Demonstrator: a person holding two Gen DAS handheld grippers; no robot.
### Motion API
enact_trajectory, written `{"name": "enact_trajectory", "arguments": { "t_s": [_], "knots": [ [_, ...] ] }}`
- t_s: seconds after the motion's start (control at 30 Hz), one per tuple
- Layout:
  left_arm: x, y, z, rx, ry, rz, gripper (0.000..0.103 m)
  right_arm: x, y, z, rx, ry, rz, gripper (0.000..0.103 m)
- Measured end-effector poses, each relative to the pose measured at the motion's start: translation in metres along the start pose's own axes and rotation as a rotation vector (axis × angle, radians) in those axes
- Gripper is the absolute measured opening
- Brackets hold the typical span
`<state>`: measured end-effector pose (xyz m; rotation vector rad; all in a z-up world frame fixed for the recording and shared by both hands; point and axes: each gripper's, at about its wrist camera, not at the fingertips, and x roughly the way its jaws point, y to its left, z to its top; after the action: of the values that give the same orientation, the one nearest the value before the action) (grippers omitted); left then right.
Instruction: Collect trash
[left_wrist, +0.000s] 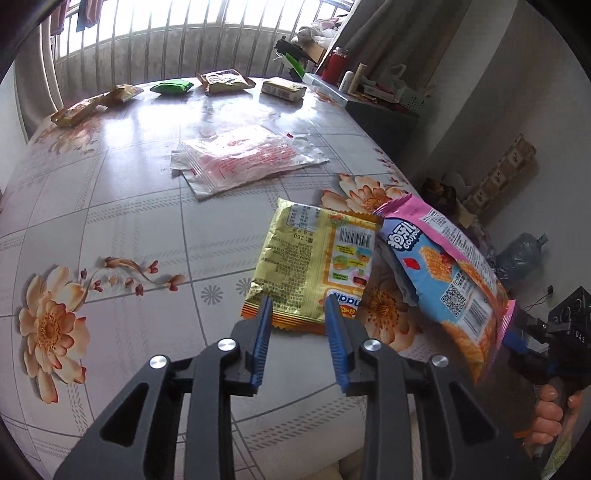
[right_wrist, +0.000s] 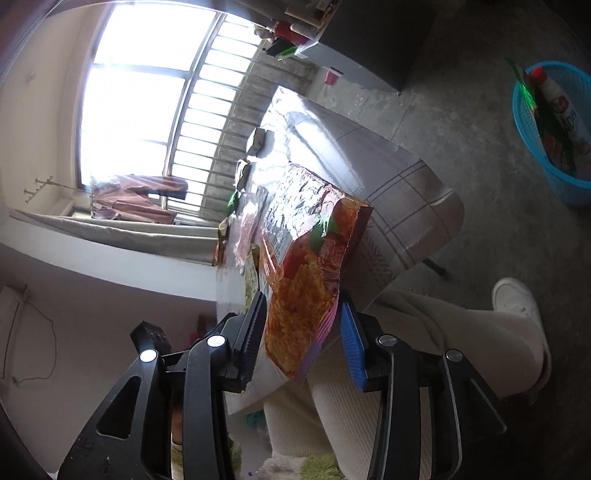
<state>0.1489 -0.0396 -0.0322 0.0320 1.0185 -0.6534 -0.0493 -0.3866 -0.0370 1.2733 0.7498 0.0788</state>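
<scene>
A yellow snack wrapper (left_wrist: 314, 266) lies flat, back side up, on the flowered table (left_wrist: 129, 221). My left gripper (left_wrist: 299, 306) hovers open over its near edge, one fingertip on each side of that edge, and holds nothing. A pink and blue snack bag (left_wrist: 443, 273) hangs tilted past the table's right edge, its pink end at my right gripper (left_wrist: 517, 328). In the right wrist view this bag (right_wrist: 306, 258) stands between the spread jaws of my right gripper (right_wrist: 303, 295), leaning on the left finger with a small gap to the blue pad on the right.
Clear zip bags (left_wrist: 243, 158) lie mid-table, and several snack packets (left_wrist: 225, 83) line the far edge. A cluttered shelf (left_wrist: 369, 85) stands at the right. A blue basket (right_wrist: 565, 184) with trash sits on the floor beyond a person's trouser leg and white shoe (right_wrist: 513, 295).
</scene>
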Motion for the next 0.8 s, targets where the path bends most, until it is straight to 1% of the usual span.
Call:
{"name": "enact_trajectory", "arguments": {
  "t_s": [0.07, 0.13, 0.2, 0.3, 0.43, 0.53, 0.6, 0.63, 0.67, 0.73, 0.77, 0.8],
  "knots": [
    [0.002, 0.002, 0.006, 0.007, -0.014, 0.021, 0.037, 0.0, -0.006, 0.004, 0.029, -0.004, -0.004, 0.043],
    [0.008, 0.004, 0.012, 0.02, -0.001, 0.047, 0.039, -0.001, -0.009, 0.006, 0.041, -0.015, -0.023, 0.045],
    [0.018, 0.002, 0.016, 0.04, 0.017, 0.06, 0.046, -0.004, -0.013, 0.008, 0.052, -0.024, -0.013, 0.047],
    [0.038, -0.003, 0.018, 0.085, 0.057, 0.122, 0.047, -0.006, -0.013, 0.01, 0.062, -0.023, 0.014, 0.048],
    [0.05, -0.016, 0.018, 0.174, 0.039, 0.218, 0.05, 0.0, -0.014, 0.011, 0.074, -0.021, 0.021, 0.049],
    [0.051, -0.019, 0.018, 0.178, 0.033, 0.224, 0.05, 0.007, -0.018, 0.012, 0.093, -0.013, 0.025, 0.048],
    [0.052, -0.019, 0.019, 0.174, 0.035, 0.227, 0.049, 0.009, -0.02, 0.012, 0.103, -0.007, 0.033, 0.041],
    [0.052, -0.019, 0.018, 0.174, 0.032, 0.227, 0.048, 0.011, -0.021, 0.012, 0.108, -0.001, 0.034, 0.038],
    [0.051, -0.021, 0.018, 0.181, 0.026, 0.222, 0.043, 0.012, -0.021, 0.011, 0.115, 0.003, 0.034, 0.033],
    [0.051, -0.024, 0.015, 0.197, 0.016, 0.226, 0.039, 0.015, -0.026, 0.011, 0.139, 0.007, 0.044, 0.026],
    [0.051, -0.025, 0.015, 0.199, 0.011, 0.225, 0.035, 0.015, -0.027, 0.011, 0.149, 0.006, 0.048, 0.021],
    [0.051, -0.025, 0.015, 0.2, 0.007, 0.23, 0.028, 0.015, -0.028, 0.01, 0.156, 0.005, 0.052, 0.015]
  ]
}}
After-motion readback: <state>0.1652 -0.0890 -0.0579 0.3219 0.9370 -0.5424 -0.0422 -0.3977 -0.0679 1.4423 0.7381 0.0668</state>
